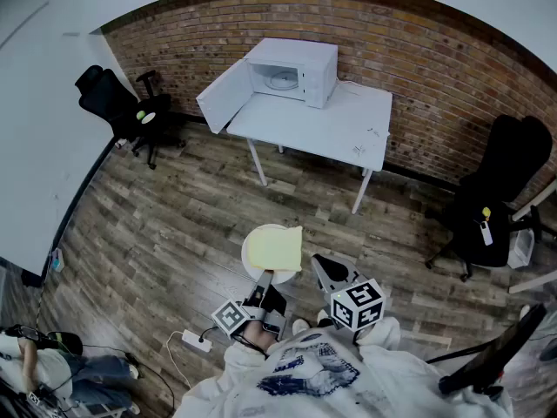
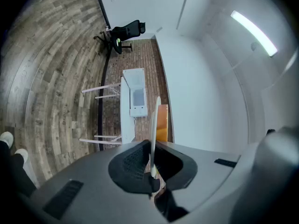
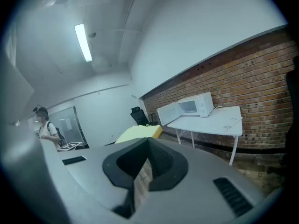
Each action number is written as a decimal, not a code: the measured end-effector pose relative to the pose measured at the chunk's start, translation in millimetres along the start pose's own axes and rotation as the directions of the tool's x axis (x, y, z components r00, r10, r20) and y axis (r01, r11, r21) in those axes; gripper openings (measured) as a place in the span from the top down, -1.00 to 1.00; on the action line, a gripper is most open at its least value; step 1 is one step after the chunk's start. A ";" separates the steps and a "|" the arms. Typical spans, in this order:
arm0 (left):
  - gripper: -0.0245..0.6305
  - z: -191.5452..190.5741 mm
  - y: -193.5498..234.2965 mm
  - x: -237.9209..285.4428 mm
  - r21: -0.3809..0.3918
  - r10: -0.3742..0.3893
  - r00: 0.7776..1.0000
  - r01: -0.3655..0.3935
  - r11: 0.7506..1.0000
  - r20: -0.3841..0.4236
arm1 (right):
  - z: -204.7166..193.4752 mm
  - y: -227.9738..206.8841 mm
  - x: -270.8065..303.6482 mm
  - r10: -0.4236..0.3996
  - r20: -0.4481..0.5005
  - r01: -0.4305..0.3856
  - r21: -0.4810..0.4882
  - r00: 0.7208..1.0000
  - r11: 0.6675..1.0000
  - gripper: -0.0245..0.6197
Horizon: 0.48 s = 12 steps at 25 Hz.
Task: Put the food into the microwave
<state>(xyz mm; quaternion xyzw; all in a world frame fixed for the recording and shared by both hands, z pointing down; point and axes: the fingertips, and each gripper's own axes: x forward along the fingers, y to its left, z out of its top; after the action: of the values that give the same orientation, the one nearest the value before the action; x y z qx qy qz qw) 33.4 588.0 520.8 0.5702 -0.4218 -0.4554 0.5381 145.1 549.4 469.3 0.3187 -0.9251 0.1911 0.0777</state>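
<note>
1. Two grippers sit at 6 o'clock in the head view, close to the person's body. The left gripper point(image 1: 265, 279) has its fingers point(image 2: 135, 164) pinched narrow on the rim of the plate point(image 1: 251, 244). The plate therefore juts out level toward 12, which should keep the food from sliding.
2. The food point(image 1: 280, 249), a flat yellow slab, covers most of the plate. The left gripper view shows it just past the clamped rim.
3. The right gripper point(image 1: 320, 262) hangs just beside the plate at its 4 o'clock. Its fingers are together with nothing between them. I judge it is kept free to steady the plate or handle the door.
4. Wood floor point(image 1: 191, 225) lies between the plate and the bench, so the carry is not yet finished.
5. The bench point(image 1: 344, 129) stands at 12 o'clock against the brick wall, well apart from the plate. The microwave point(image 1: 300, 68) sits on its back left corner. Its door point(image 1: 223, 99) is swung wide toward 8 o'clock, leaving the cavity open to the approach.
6. One chair point(image 1: 117, 103) stands at 10 o'clock and another chair point(image 1: 505, 181) at 3, both off the direct path.
</note>
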 end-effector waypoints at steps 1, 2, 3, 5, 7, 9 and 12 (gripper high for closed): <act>0.85 0.0 3.2 0.5 0.003 0.004 1.000 -0.004 1.000 0.004 | -1.5 -2.4 -0.2 0.001 -0.003 -0.001 0.001 1.000 1.000 0.88; 0.85 -0.2 6.0 1.5 0.005 0.007 1.000 -0.007 1.000 0.007 | -2.8 -5.2 -0.4 0.002 -0.006 -0.002 0.002 1.000 1.000 0.88; 0.85 -0.8 7.9 3.4 0.005 0.009 1.000 -0.009 1.000 0.008 | -3.5 -8.4 -0.3 0.002 -0.009 -0.002 0.003 1.000 1.000 0.88; 0.85 -3.2 8.8 10.2 -0.001 0.011 1.000 -0.011 1.000 0.007 | -2.8 -16.4 0.9 0.001 -0.013 0.000 0.008 1.000 1.000 0.88; 0.85 -5.2 9.4 18.7 -0.004 0.013 1.000 -0.013 1.000 0.005 | -0.5 -24.4 3.3 0.000 -0.017 0.000 0.012 1.000 1.000 0.88; 0.85 -7.5 9.8 26.7 -0.003 0.017 1.000 -0.017 1.000 0.005 | 1.1 -31.0 5.7 0.004 -0.024 -0.003 0.015 1.000 1.000 0.88; 0.85 -11.1 10.0 36.3 -0.001 0.022 1.000 -0.022 1.000 0.011 | 2.9 -39.7 8.8 0.016 -0.033 -0.015 0.017 0.999 1.000 0.88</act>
<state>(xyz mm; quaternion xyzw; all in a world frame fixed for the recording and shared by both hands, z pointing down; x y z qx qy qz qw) 52.5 554.7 528.5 0.5629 -0.4306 -0.4528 0.5410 162.8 514.6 481.1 0.3090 -0.9245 0.2049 0.0888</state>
